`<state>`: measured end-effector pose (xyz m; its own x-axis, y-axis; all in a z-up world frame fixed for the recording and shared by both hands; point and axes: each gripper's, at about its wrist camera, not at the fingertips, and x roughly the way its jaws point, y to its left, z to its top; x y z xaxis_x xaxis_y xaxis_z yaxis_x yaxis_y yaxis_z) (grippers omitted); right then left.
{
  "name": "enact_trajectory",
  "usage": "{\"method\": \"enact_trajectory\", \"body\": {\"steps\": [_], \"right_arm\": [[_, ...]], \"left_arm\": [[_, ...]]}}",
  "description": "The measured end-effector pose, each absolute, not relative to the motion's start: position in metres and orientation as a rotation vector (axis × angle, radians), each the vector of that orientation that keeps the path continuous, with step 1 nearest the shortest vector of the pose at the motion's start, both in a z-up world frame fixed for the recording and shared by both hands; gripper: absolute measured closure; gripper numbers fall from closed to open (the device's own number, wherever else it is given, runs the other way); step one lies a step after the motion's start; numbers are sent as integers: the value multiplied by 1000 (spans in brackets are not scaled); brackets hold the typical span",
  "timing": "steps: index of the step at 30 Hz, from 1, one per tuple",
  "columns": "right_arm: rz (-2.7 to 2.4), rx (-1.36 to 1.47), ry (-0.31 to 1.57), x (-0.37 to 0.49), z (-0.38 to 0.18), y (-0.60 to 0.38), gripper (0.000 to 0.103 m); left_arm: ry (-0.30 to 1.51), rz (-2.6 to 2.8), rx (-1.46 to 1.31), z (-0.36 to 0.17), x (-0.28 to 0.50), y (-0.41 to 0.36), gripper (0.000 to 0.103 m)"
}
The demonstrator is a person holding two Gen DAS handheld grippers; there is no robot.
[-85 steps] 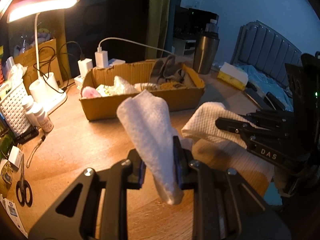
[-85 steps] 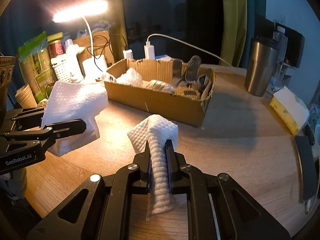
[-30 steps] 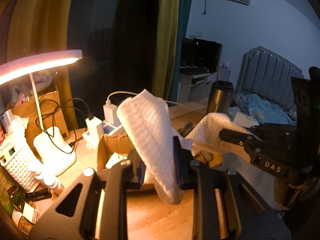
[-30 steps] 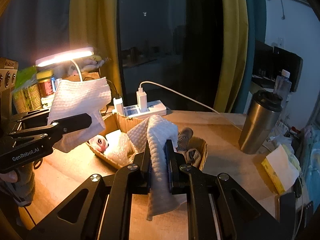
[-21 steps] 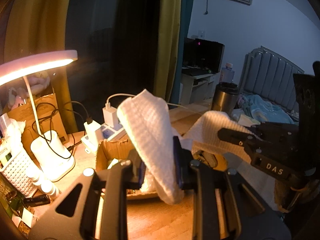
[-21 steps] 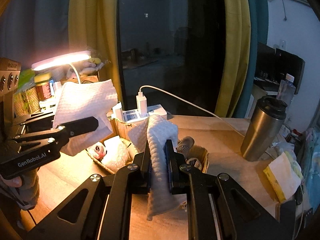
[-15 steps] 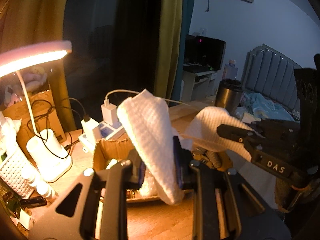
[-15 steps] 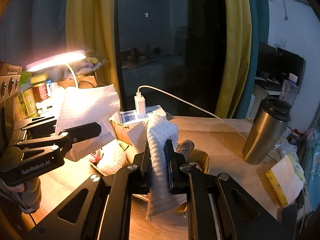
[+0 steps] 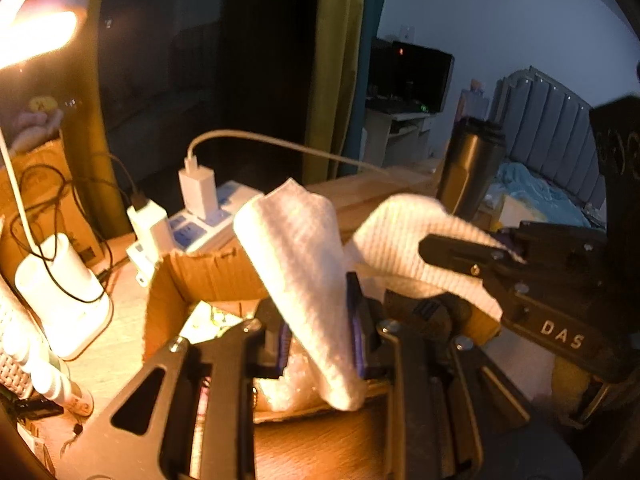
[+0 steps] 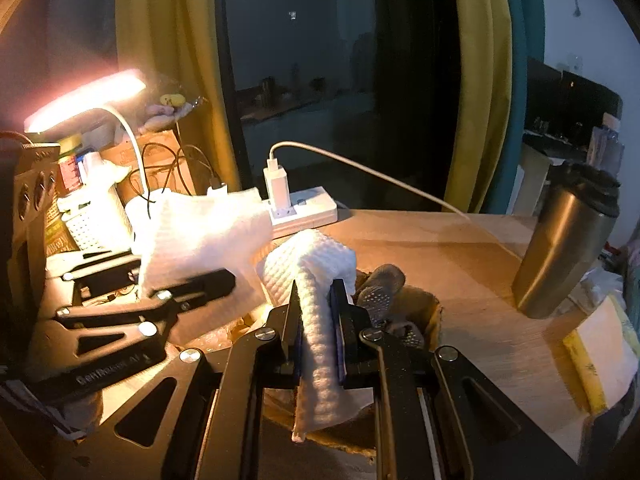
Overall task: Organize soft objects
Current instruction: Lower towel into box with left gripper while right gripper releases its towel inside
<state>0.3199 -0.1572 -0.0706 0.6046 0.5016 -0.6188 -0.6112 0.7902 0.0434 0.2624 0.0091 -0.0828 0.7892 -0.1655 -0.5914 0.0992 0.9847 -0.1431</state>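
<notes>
Both grippers hold one white waffle-weave cloth (image 9: 304,264) stretched between them above the cardboard box (image 9: 192,280). My left gripper (image 9: 320,340) is shut on one end of the cloth. My right gripper (image 10: 316,320) is shut on the other end (image 10: 320,320); it also shows in the left wrist view (image 9: 460,252) at the right. The left gripper shows in the right wrist view (image 10: 188,284) at the left with the cloth's end (image 10: 200,236). The box holds grey socks (image 10: 380,284) and other soft items, partly hidden by the grippers.
A lit desk lamp (image 10: 84,100) and its white base (image 9: 60,296) stand at the left. A power strip with chargers (image 10: 300,208) lies behind the box. A steel tumbler (image 10: 560,248) stands at the right on the wooden table (image 10: 460,248). A white and yellow packet (image 10: 600,348) lies near the right edge.
Both grippers have carried the cloth forward and down over the box, which now lies directly beneath them. The two ends of the cloth have come closer together.
</notes>
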Motion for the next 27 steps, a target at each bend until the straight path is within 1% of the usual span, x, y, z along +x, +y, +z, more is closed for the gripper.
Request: {"method": "enact_trajectory", "body": {"steps": [5,27], "right_arm": [[667,-178,683,325,-83,-151,90],[691,-183,794,341,-127,-137,90]], "left_arm": [[688,-141,-106,-99,269,7,79],[793,-150,-85,-136,286,-4,77]]}}
